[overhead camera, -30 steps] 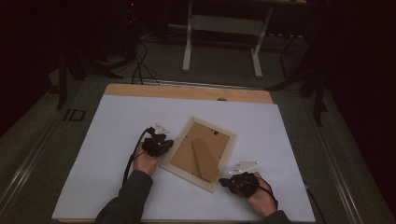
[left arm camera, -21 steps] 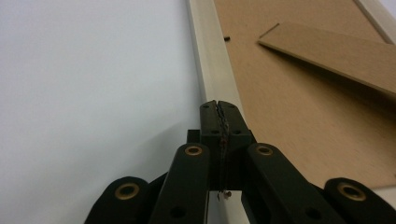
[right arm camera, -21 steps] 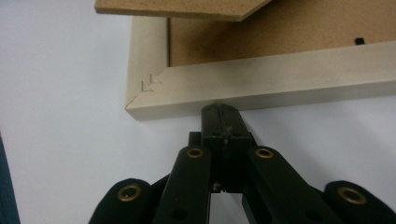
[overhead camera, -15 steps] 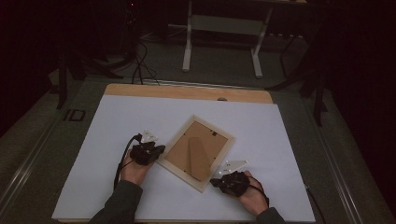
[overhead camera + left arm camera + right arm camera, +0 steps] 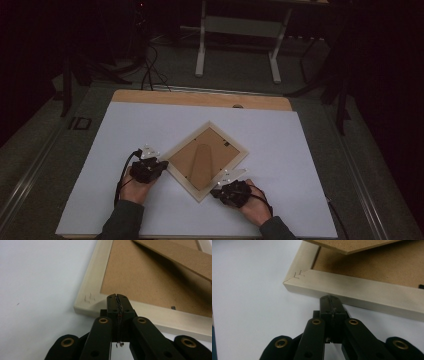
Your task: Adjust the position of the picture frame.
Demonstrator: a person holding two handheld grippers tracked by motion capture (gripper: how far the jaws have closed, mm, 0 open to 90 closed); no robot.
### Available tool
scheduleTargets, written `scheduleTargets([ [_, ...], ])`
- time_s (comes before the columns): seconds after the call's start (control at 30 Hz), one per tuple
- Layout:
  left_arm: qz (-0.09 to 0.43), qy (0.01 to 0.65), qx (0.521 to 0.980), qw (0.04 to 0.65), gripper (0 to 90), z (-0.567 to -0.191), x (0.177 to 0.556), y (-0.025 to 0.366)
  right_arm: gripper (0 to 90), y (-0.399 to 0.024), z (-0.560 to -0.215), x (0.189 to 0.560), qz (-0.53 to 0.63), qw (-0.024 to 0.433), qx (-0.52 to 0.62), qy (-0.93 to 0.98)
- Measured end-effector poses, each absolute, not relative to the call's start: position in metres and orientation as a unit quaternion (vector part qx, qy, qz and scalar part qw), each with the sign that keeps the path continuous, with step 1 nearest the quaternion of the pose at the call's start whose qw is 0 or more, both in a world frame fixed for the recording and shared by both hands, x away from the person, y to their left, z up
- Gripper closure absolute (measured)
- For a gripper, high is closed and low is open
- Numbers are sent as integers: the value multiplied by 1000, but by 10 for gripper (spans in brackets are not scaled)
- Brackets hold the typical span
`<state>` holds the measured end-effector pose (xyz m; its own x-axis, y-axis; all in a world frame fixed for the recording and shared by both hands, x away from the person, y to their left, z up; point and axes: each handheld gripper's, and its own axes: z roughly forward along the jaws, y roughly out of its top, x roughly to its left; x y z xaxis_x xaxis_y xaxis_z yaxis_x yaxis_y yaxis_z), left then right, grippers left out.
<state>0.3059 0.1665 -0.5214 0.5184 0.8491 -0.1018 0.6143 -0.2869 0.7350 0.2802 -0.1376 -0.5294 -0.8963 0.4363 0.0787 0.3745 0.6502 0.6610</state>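
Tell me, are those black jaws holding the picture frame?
No. Both grippers, left and right, have shut jaws; they only push against the pale wooden picture frame's edges.

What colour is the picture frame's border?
Pale cream wood on the picture frame, clearest in the left gripper view.

The picture frame (image 5: 205, 158) lies face down on the sheet (image 5: 300, 150) that covers the table (image 5: 200, 98), turned so 1 corner points toward me. My left gripper (image 5: 159, 165) sits at its left corner, tips over the rim. My right gripper (image 5: 222, 189) sits just beside the near right edge, close to the near corner.
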Motion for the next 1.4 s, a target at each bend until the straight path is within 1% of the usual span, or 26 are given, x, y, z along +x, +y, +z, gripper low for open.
scheduleTargets([
  [0.2,157,473,790,357,900,-525,305,169,900,-124,-530,284,357,41,216,908],
  [0.3,152,476,791,353,900,-528,304,169,900,-125,-527,286,358,44,210,909],
  [0.47,153,478,790,352,900,-530,302,168,900,-148,-515,300,370,62,242,895],
  [0.7,150,477,794,344,900,-532,300,167,900,-175,-509,337,359,123,307,873],
  [1.03,139,478,796,344,890,-533,297,168,900,-201,-504,383,359,172,398,827],
  [1.2,134,477,798,344,890,-533,296,166,900,-208,-505,395,356,182,429,810],
  [1.4,133,471,802,342,890,-533,294,163,900,-212,-511,404,343,179,446,807],
])
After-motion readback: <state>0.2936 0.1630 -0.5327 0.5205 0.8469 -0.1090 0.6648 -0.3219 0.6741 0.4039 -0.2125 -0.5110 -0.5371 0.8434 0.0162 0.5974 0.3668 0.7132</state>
